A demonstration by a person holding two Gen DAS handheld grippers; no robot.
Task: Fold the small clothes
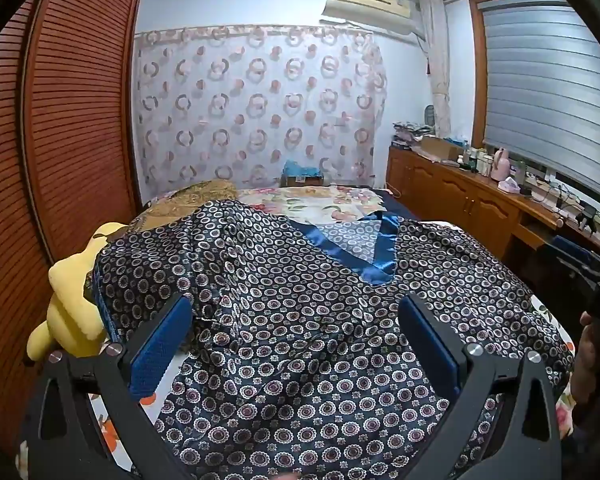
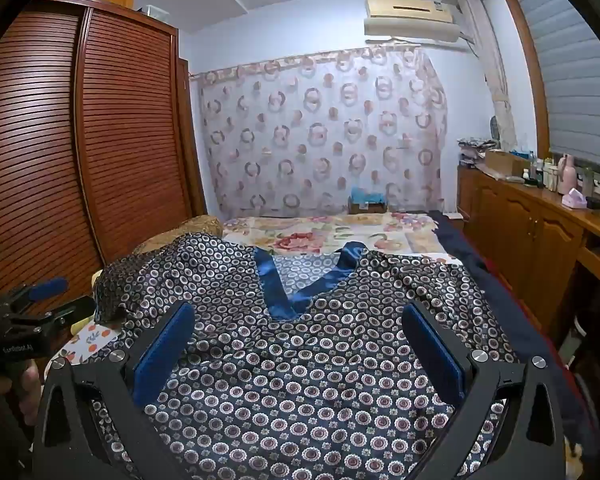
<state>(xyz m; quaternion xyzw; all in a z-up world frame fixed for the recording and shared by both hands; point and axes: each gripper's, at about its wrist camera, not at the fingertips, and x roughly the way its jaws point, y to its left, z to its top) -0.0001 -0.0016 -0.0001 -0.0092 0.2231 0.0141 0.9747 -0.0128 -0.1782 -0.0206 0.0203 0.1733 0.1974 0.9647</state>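
A dark patterned top (image 1: 300, 320) with a blue V-neck lies spread on the near end of the bed (image 2: 332, 232). Both the left gripper (image 1: 296, 344) and right gripper (image 2: 300, 348) hover above it, jaws wide apart, holding nothing.

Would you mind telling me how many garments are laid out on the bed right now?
1. A dark navy satin top with a circle print and a blue V-neck trim lies spread on the floral bedsheet, beneath both open grippers. Others may be hidden underneath.
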